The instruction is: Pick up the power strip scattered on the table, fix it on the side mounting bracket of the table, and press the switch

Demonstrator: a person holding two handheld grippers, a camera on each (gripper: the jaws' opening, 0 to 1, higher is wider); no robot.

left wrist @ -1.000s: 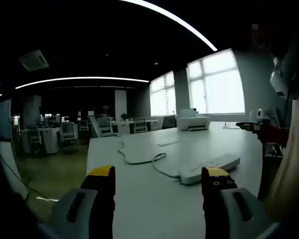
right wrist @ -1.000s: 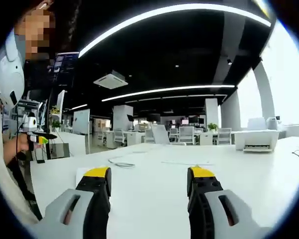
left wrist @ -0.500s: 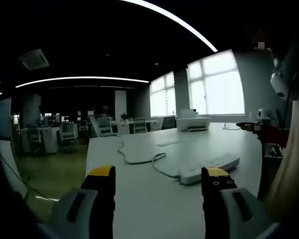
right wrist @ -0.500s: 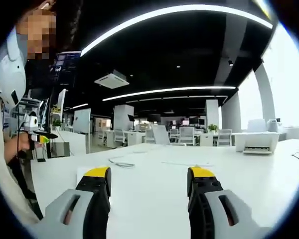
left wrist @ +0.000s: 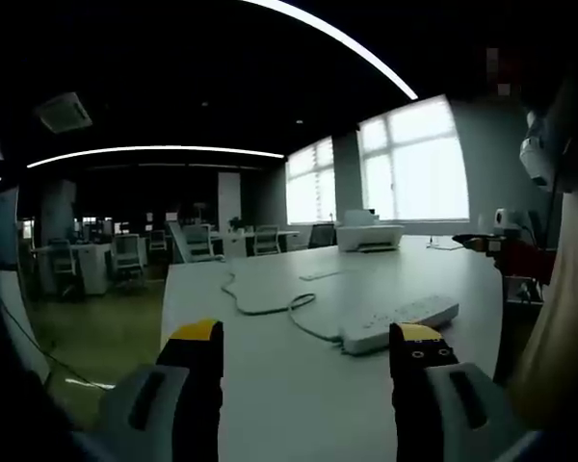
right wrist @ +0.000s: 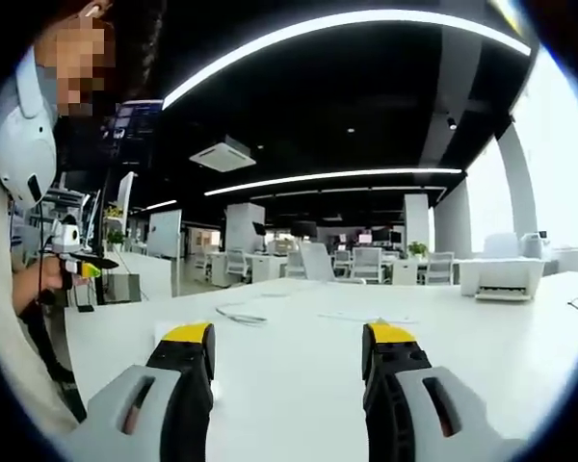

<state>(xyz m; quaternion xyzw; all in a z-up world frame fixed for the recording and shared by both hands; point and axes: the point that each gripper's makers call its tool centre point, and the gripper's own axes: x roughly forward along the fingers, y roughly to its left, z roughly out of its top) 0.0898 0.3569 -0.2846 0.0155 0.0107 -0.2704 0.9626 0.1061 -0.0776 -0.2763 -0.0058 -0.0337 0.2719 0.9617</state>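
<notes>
A white power strip [left wrist: 397, 322] lies on the white table [left wrist: 270, 385], its white cable [left wrist: 260, 303] curling away to the left and far side. My left gripper [left wrist: 308, 345] hangs open low over the table, its right jaw just in front of the strip's near end. In the right gripper view my right gripper [right wrist: 287, 346] is open above the table [right wrist: 299, 385], nothing between its jaws. The end of the power strip [right wrist: 166, 332] shows beside its left jaw, and its cable [right wrist: 236, 315] lies farther off.
A white printer [left wrist: 368, 234] [right wrist: 501, 274] stands at the table's far side by the windows. A person [right wrist: 19, 250] stands at the table's edge holding a small device [right wrist: 72, 265]. Desks and chairs [left wrist: 125, 260] are in the room behind.
Both views have shifted very slightly; the power strip and cable lie as before, and both grippers stay open.
</notes>
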